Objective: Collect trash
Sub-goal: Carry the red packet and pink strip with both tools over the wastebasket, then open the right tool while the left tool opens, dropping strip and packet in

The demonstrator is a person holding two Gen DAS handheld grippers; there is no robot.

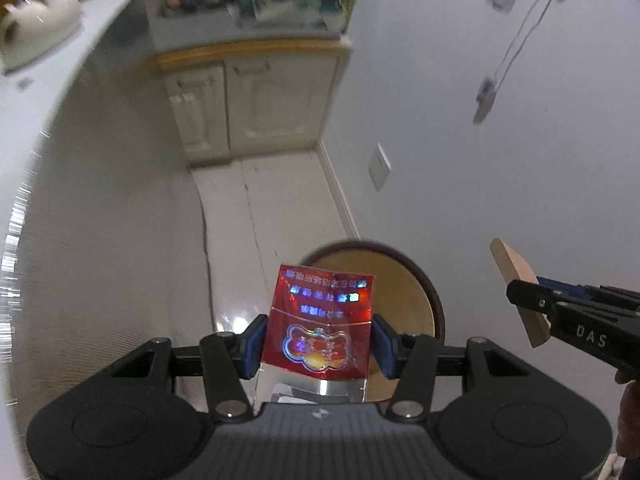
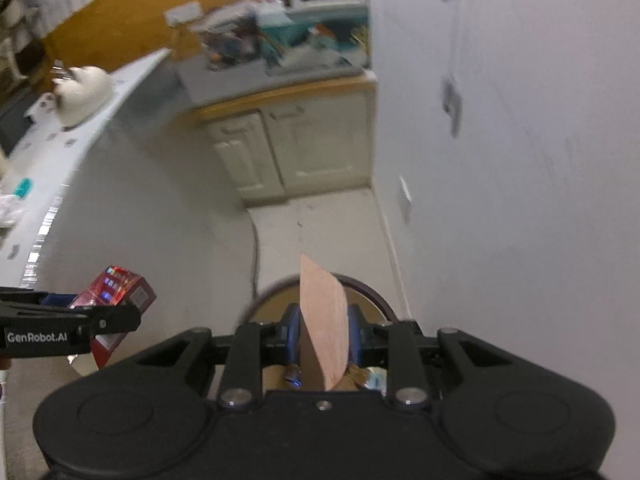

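Observation:
My left gripper (image 1: 318, 340) is shut on a shiny red cigarette pack (image 1: 320, 320), its blue pads pressing both sides; the same pack (image 2: 116, 288) shows at the left of the right wrist view. My right gripper (image 2: 324, 336) is shut on a flat piece of brown cardboard (image 2: 322, 320), seen edge-on as the cardboard (image 1: 520, 292) at the right of the left wrist view. Below both hands stands a round bin (image 1: 408, 292) with a dark rim and a tan inside; its rim (image 2: 372, 290) curves behind the cardboard. Both items hang over or near the bin's mouth.
A white wall (image 1: 500, 160) runs along the right with a socket plate (image 1: 378, 166). A pale counter side (image 1: 100, 200) curves along the left. A cream cabinet (image 1: 256, 108) with clutter on top closes the far end. A white figurine (image 2: 82, 92) sits on the counter.

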